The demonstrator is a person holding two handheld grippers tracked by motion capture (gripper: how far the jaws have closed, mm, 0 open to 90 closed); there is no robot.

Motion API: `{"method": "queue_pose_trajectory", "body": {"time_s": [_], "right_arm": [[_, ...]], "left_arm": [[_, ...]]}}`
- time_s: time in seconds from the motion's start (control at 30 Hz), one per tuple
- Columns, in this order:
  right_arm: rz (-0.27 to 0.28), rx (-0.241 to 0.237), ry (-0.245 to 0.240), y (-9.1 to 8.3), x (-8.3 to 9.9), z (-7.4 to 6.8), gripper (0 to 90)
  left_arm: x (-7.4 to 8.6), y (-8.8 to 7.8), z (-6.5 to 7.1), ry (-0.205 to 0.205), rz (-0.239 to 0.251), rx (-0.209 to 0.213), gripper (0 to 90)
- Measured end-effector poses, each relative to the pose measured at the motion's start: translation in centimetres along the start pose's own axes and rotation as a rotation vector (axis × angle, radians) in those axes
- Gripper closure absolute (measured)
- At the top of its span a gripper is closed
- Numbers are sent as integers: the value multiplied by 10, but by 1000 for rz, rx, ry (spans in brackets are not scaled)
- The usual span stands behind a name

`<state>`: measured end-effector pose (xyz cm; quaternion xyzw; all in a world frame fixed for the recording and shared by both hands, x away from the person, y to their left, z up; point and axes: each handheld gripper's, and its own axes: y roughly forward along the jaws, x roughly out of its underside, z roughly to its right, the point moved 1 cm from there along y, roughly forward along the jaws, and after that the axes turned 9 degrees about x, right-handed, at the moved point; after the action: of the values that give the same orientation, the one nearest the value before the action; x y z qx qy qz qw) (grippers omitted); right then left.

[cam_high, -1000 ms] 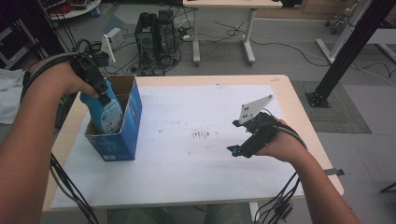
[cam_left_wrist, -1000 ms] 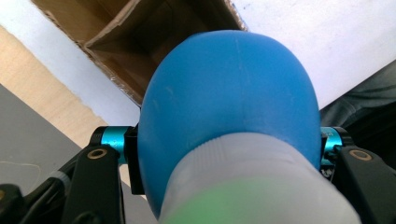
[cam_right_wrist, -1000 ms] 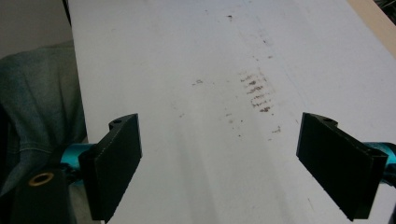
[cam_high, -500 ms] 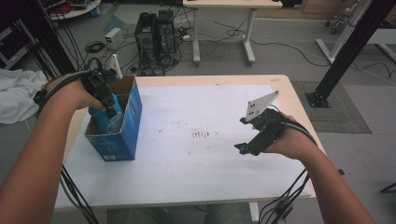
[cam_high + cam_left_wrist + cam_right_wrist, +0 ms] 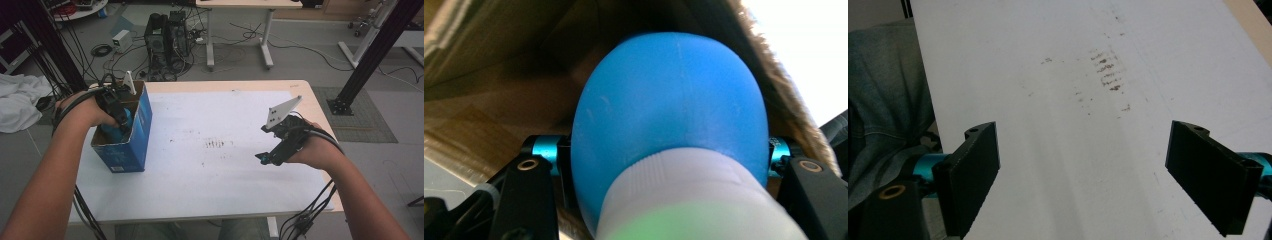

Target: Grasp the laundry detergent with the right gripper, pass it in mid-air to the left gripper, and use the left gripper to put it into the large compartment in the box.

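In the left gripper view, a blue bottle (image 5: 669, 125) with a pale grey neck is clamped between the two black jaws of the left gripper (image 5: 664, 170), a jaw pressed against each flank. Just beyond and around the bottle, brown cardboard walls are seen. From the high view, the left gripper (image 5: 117, 107) is seen lowered into the open top of a blue box (image 5: 131, 135), with the bottle inside it. The right gripper (image 5: 1083, 175) is held with its jaws spread wide and nothing between them. Below and ahead of those jaws, the white table (image 5: 1073, 75) is seen, and farther ahead a patch of brown smudges (image 5: 1107, 70). The box is well apart from the right gripper (image 5: 265, 157).
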<state>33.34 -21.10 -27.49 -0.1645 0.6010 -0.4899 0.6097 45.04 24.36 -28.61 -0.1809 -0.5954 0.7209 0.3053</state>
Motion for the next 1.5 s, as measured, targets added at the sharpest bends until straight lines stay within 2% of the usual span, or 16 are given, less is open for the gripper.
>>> {"method": "queue_pose_trajectory", "body": {"time_s": [0.27,0.3,0.33,0.37,0.7,0.8,0.87,0.93,1.0,1.17,1.23,1.27,1.3,1.33,1.37,1.5], "right_arm": [[-14,-4,-3,3,-2,1,133],[-16,-3,-4,3,-2,1,133],[-17,-5,-8,3,-2,2,133],[-16,-6,-6,3,-3,1,133],[-17,-8,-9,8,-6,0,133],[-18,-9,-8,8,-6,-1,133],[-15,-8,-6,9,-6,0,133],[-14,-7,-6,8,-6,0,133],[-11,-4,-1,8,-6,-1,133],[-7,-9,-4,8,-4,-1,133],[-8,-8,0,7,-3,-1,133],[-9,-8,5,7,-3,-1,133],[-10,-5,7,7,-3,-1,133],[-10,-5,8,7,-3,-1,133],[-10,-6,9,7,-3,-1,133],[-4,-7,2,8,-3,0,133]], "left_arm": [[2,9,-5,2,-1,0,391],[2,12,-3,-31,37,7,391],[3,12,-6,-3,7,2,391],[3,12,-7,6,6,6,391],[4,12,-6,11,10,7,388],[3,13,-5,-1,20,7,385],[3,13,-5,15,5,5,381],[2,13,-4,14,22,0,360],[2,12,-3,17,8,-5,347],[1,12,-1,5,25,-10,314],[2,10,-2,14,17,5,312],[2,9,-1,17,14,-6,311],[3,9,0,7,29,-5,311],[3,8,-1,20,16,2,311],[4,7,1,10,33,-9,311],[5,3,3,14,34,-5,304]]}}
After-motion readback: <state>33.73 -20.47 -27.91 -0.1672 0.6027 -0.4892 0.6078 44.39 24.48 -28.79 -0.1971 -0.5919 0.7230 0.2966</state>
